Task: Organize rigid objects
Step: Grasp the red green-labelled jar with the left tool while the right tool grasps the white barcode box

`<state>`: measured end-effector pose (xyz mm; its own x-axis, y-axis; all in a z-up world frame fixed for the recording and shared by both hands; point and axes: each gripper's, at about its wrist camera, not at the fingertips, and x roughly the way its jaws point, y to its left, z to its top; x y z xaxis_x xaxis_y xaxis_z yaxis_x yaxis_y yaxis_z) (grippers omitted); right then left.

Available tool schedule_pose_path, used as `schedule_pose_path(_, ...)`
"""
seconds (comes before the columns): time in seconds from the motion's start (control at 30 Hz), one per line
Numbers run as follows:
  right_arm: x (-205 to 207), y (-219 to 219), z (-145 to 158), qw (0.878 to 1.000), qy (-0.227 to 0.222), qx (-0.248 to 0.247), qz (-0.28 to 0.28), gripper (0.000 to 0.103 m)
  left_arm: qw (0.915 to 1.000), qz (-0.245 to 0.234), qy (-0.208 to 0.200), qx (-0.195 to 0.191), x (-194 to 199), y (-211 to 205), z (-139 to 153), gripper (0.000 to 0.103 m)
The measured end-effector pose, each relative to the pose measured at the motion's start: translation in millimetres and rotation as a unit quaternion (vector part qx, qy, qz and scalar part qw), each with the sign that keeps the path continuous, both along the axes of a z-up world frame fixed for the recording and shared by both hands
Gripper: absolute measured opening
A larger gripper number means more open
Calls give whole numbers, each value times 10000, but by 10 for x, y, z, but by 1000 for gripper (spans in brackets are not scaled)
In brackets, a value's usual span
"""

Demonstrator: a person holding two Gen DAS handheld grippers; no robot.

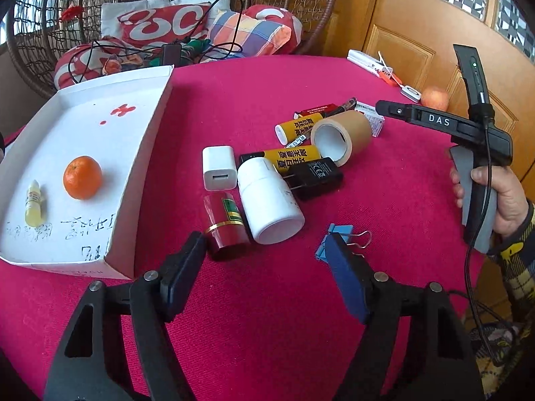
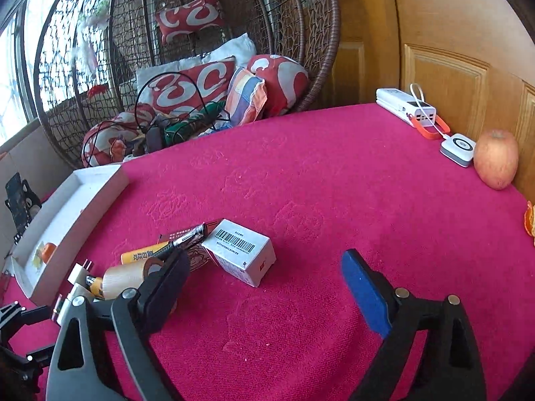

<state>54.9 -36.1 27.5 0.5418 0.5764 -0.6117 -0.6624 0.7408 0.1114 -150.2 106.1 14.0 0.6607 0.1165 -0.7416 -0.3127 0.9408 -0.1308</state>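
A heap of small rigid items lies on the red cloth. It holds a white bottle (image 1: 269,200), a red cylinder (image 1: 225,225), a white charger cube (image 1: 218,171), a black adapter (image 1: 316,177), yellow tubes (image 1: 291,157) and a cardboard tube (image 1: 341,135). My left gripper (image 1: 267,264) stands open just before the red cylinder, its right finger over a blue binder clip (image 1: 344,234). My right gripper (image 2: 264,270) is open with only cloth between its fingers. A white barcode carton (image 2: 240,254) sits just ahead of it. A hand holds this gripper (image 1: 421,77) at the right of the left wrist view.
A shallow white box (image 1: 147,153) at the left holds an orange (image 1: 82,177) and a small yellow bottle (image 1: 33,205). An apple (image 2: 495,158), a white power bank (image 2: 404,105) and a small white device (image 2: 458,150) lie at the far right edge. A wicker chair with cushions stands behind.
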Motion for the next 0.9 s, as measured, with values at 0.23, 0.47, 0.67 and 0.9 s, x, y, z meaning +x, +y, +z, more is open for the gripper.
schedule_pose_path(0.23, 179, 355, -190, 9948, -82, -828, 581, 86, 9996, 184, 102, -189, 26, 129, -75, 72)
schedule_pose_path(0.47, 215, 390, -269, 9912, 303, -878, 940, 40, 9999, -75, -2, -122, 152, 59, -38, 67)
schedule_pose_path(0.67, 221, 356, -255, 9917, 360, -835, 908, 40, 9994, -345, -74, 51, 126, -58, 5, 65)
schedule_pose_path(0.9, 246, 388, -247, 9916, 382, -840, 909, 40, 9997, 201, 166, -30, 88, 194, -80, 65)
